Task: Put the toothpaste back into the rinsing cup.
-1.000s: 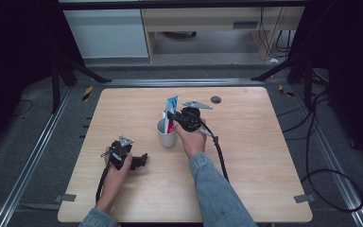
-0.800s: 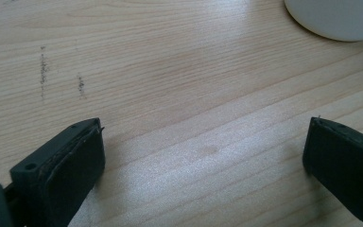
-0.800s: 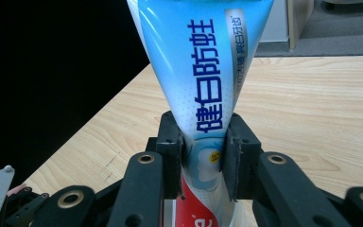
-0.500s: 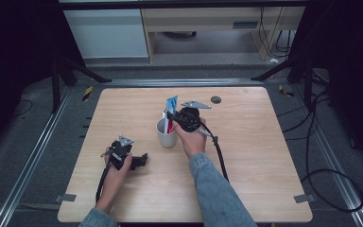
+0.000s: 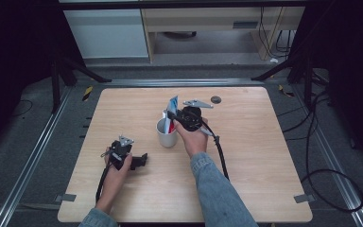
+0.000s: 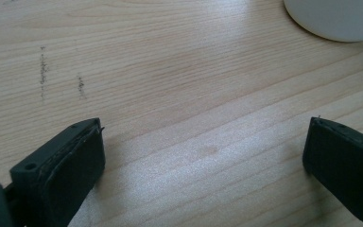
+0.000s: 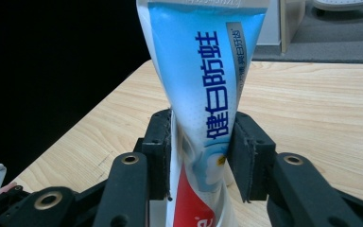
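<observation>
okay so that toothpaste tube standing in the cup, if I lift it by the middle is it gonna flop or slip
The toothpaste tube looks soft and tapers to a flat crimp, so it probably bends rather than stays stiff. Its glossy skin may slip. The cup is light-looking and could tip if the tube drags its rim.

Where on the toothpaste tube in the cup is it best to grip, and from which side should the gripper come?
Probably the flat blue upper part of the toothpaste tube, which stands upright above the white cup. Come level from the side, pads on its two broad faces, much as the right gripper stands now; the cup's wall hides the lower part.
</observation>
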### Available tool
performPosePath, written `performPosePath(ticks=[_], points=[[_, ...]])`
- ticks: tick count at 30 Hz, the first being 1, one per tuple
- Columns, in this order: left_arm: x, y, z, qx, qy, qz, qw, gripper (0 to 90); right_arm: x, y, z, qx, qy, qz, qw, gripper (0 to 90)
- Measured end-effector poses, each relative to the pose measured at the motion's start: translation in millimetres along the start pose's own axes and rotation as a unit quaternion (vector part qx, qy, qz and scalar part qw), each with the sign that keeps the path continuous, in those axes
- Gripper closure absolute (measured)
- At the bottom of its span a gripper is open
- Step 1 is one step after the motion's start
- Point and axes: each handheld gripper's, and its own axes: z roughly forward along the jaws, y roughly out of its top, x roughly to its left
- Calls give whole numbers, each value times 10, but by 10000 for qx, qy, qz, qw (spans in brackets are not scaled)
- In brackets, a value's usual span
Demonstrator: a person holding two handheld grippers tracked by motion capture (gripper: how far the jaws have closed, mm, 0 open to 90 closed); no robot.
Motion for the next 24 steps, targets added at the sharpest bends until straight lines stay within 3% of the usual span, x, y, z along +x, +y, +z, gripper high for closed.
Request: performPosePath(ticks=[24], points=[[0,3,2,4,-6,17,10000,0,11,16,-52,114,8,-128,9999,514]])
